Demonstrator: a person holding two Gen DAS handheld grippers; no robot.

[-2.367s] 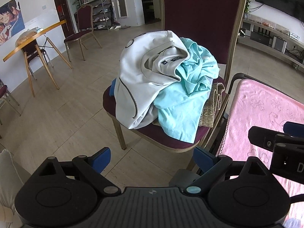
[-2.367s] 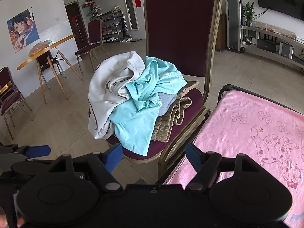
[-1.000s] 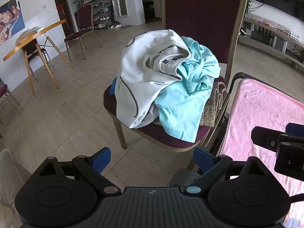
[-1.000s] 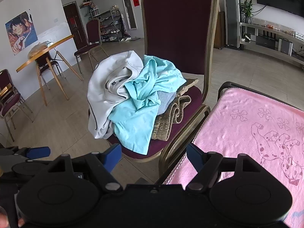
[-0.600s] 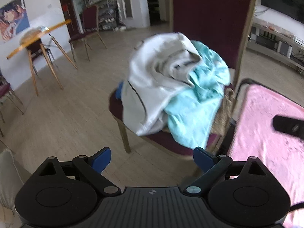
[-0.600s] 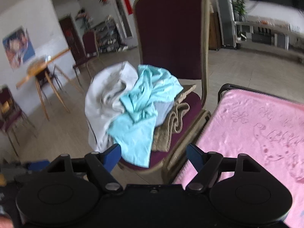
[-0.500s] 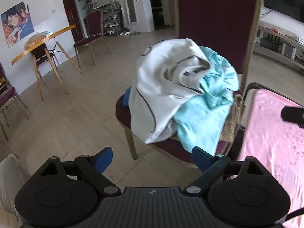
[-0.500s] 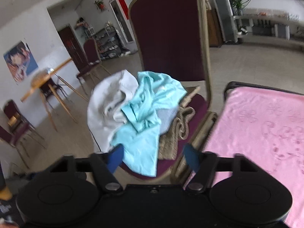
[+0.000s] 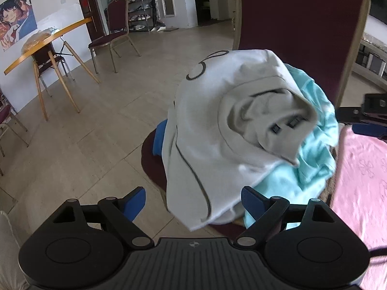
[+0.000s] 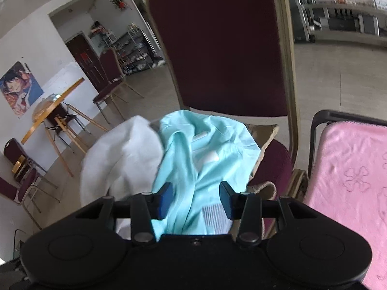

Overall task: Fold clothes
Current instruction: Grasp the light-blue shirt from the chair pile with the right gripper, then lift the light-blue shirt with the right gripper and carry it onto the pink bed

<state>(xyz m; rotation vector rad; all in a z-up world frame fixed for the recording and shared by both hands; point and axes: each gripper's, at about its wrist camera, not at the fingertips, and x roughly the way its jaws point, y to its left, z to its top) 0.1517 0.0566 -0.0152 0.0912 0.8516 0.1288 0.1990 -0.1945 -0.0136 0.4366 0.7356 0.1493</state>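
- Right gripper (image 10: 196,199): jaws seen partly apart, blue pads either side of a fold of the teal shirt (image 10: 205,154); pads not seen pressing it, nothing held. Jaws have narrowed sharply, then just been reopening a little, with teal cloth lying between them.
- Left gripper (image 9: 193,198): jaws seen spread wide, nothing gripped; lower hem of the white top (image 9: 210,135) is seen between the blue pads, whether touched cannot be told. Jaws have just been closing slightly.
- Right gripper is also seen at the right edge of the left wrist view (image 9: 370,118), beside the far side of the clothes pile.
- Clothes are piled on the seat of a maroon chair (image 10: 225,48): white top draped over the left side and hanging off the seat front, teal shirt bunched to its right, partly under the white collar.
- A blue item (image 9: 159,137) is seen poking out under the white top on the left.
- A tan knit piece (image 10: 263,135) is seen under the teal shirt at the seat's right.
- A pink towel (image 10: 353,174) is spread on a black-framed surface just right of the chair.
- Behind: tiled floor (image 9: 84,130), wooden table (image 9: 46,41), a second chair (image 9: 113,24), wall poster (image 9: 17,17).
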